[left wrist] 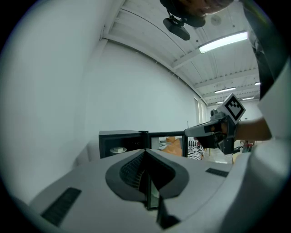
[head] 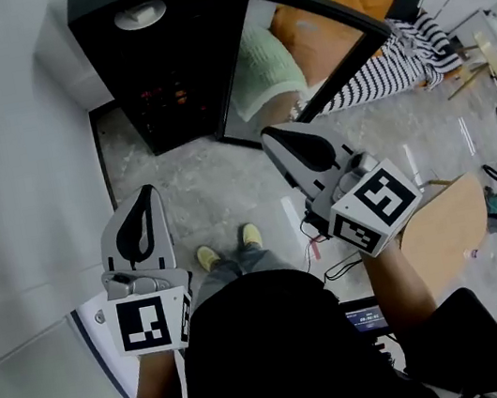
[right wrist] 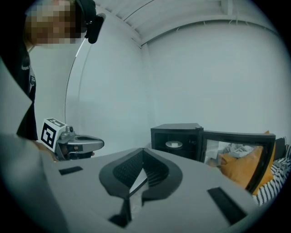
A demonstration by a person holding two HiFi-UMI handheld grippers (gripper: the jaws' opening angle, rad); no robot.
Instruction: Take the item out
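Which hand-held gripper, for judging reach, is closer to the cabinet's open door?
The right hand-held gripper: its tips are close to the door; the left hand-held gripper lies farther off.

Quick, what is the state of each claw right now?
Left claw: closed, holding nothing.
Right claw: closed, holding nothing.

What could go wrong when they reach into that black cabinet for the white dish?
1. The open glass door juts out near the right hand-held gripper; a reach might knock it.
2. Both it and the left hand-held gripper have jaws shut; unopened, they would likely shove the white dish deeper into the black cabinet.
3. Cables lie by the person's feet, a possible trip.
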